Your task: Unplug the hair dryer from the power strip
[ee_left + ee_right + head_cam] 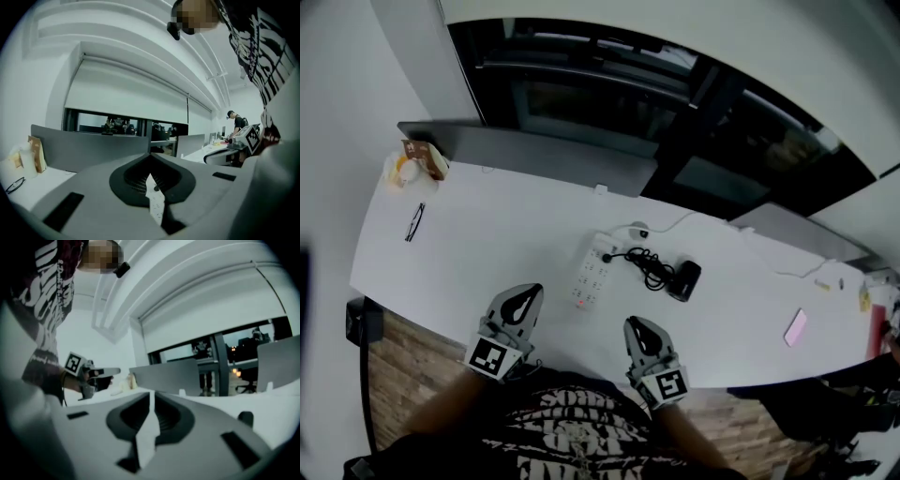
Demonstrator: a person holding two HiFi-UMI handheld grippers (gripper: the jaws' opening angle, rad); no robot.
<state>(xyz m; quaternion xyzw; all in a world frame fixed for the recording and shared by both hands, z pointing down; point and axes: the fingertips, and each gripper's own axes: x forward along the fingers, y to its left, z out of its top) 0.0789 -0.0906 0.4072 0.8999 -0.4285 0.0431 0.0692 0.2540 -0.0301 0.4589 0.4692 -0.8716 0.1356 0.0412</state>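
A white power strip (593,273) lies on the white desk (487,244). A black plug (607,257) sits on the strip's right edge. From it a coiled black cord (647,265) runs to the black hair dryer (684,279), which lies to the right. My left gripper (530,290) hovers over the desk's near edge, left of the strip, jaws together and empty. Its own view shows the strip (157,204) through the slit behind its tips (151,156). My right gripper (635,324) is below the cord, jaws nearly touching (151,393), nothing between them.
Black glasses (414,221) and a paper bag with cups (417,164) sit at the desk's far left. A pink phone (795,327) lies to the right. A white cable (675,223) trails behind the strip. A grey partition (534,150) backs the desk. A person (236,123) stands far off.
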